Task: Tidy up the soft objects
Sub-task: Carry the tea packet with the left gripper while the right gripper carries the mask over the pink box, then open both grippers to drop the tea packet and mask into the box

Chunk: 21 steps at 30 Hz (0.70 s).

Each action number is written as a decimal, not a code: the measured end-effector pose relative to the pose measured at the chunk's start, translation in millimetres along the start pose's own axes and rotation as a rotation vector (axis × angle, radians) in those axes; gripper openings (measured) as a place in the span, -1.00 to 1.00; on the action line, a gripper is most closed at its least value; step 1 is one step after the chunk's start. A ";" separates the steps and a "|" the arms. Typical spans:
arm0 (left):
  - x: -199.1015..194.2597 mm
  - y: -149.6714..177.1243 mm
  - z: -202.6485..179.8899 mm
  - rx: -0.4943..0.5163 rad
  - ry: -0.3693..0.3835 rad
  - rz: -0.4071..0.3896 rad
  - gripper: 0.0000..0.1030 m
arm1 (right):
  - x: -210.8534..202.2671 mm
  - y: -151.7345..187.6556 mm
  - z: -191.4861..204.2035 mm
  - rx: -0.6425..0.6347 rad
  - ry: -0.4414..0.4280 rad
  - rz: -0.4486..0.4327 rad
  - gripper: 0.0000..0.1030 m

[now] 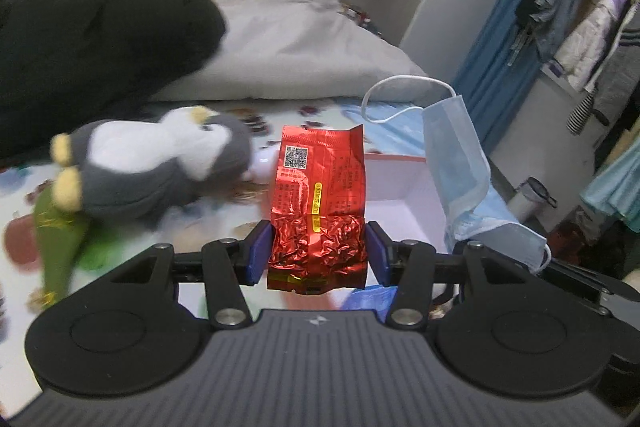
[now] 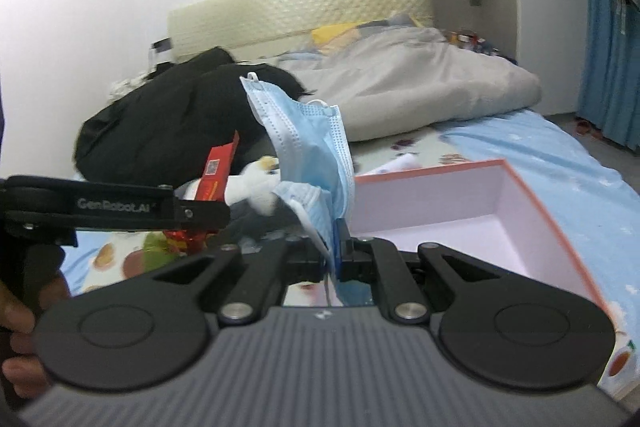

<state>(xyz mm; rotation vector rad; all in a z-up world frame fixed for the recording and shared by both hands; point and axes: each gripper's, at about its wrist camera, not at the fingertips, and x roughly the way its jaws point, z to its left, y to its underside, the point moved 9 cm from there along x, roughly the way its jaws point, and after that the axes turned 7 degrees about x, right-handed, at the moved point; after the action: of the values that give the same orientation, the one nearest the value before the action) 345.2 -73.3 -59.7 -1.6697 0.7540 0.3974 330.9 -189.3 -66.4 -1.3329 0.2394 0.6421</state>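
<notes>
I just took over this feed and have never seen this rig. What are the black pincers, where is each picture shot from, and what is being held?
No robot: a person carries two hand-held grippers, each with a fisheye camera looking along its fingers. The left wrist view shows the left gripper shut on a red foil packet. The right wrist view shows the right gripper shut on a blue face mask, just beside an open pink box. On the bed's patterned sheet lie a plush penguin, a black garment and a grey duvet.
</notes>
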 end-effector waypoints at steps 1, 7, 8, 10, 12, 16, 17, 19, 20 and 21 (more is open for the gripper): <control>8.9 -2.7 -7.5 0.006 0.010 0.010 0.09 | 3.0 -2.4 -8.8 0.011 0.010 0.005 -0.83; 73.5 -1.8 -43.8 0.034 0.063 0.096 0.09 | 28.8 -1.0 -65.9 0.067 0.078 0.066 -0.83; 84.1 -0.2 -48.0 0.039 0.069 0.114 0.09 | 34.2 1.1 -75.7 0.079 0.090 0.080 -0.83; 105.7 4.9 -55.0 0.057 0.078 0.147 0.09 | 46.0 6.5 -95.2 0.100 0.112 0.111 -0.83; 126.3 9.4 -62.7 0.070 0.085 0.185 0.09 | 58.3 14.6 -112.6 0.123 0.129 0.145 -0.83; 163.0 20.2 -73.5 0.097 0.091 0.254 0.09 | 80.4 33.2 -138.4 0.147 0.160 0.209 -0.83; 173.4 23.8 -74.8 0.103 0.091 0.269 0.09 | 85.1 37.4 -143.5 0.157 0.159 0.225 -0.83; 184.4 28.8 -76.6 0.111 0.091 0.288 0.09 | 92.9 44.8 -152.1 0.170 0.163 0.249 -0.82; 188.8 30.9 -77.1 0.112 0.090 0.297 0.09 | 95.0 48.4 -154.9 0.173 0.166 0.257 -0.81; 192.2 33.1 -77.6 0.114 0.090 0.304 0.09 | 96.4 51.7 -156.0 0.180 0.167 0.266 -0.80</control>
<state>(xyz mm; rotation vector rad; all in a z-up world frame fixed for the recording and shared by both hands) 452.9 -201.4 -186.4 -1.4766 1.0838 0.4846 410.1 -304.2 -196.3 -1.1911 0.6038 0.7137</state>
